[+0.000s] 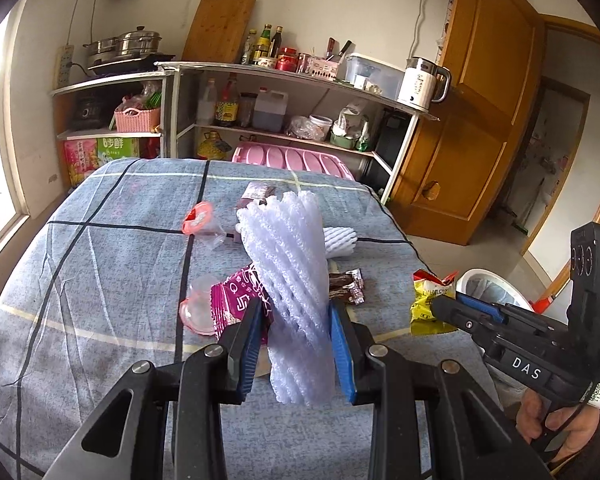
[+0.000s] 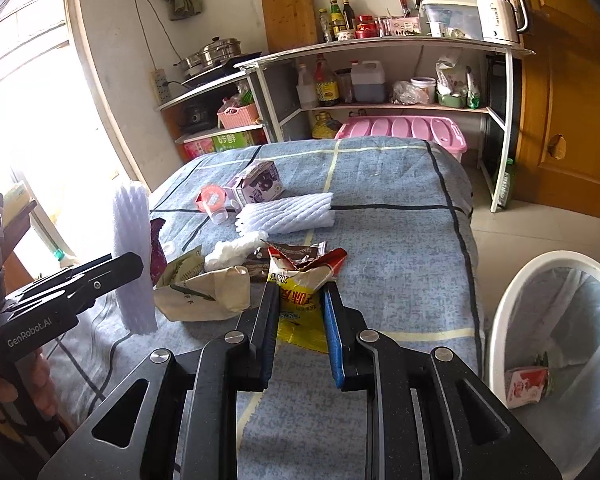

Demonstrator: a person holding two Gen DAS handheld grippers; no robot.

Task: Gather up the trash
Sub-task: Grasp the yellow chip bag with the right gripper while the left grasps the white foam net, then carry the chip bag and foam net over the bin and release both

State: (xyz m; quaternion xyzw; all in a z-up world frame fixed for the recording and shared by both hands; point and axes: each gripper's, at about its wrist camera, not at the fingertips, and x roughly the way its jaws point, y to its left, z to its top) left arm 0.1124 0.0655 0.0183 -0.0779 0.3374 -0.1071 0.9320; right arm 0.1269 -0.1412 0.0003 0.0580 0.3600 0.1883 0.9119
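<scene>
My left gripper (image 1: 296,312) is shut on a white foam fruit net (image 1: 288,280), held upright above the table; the same foam net (image 2: 134,256) shows at the left of the right wrist view. My right gripper (image 2: 300,292) is shut on a yellow and red snack wrapper (image 2: 300,280), which also shows as the yellow wrapper (image 1: 430,300) at the right of the left wrist view. A white trash bin (image 2: 500,320) with a liner stands on the floor to the right of the table, with a red and white carton (image 2: 526,386) inside.
On the blue checked tablecloth (image 2: 400,272) lie a second foam net (image 2: 288,216), a purple milk carton (image 2: 256,186), a red-lidded cup (image 2: 212,198), crumpled tissue (image 2: 236,250), a brown paper bag (image 2: 208,292) and a dark wrapper (image 2: 292,250). Kitchen shelves (image 2: 380,48) stand behind.
</scene>
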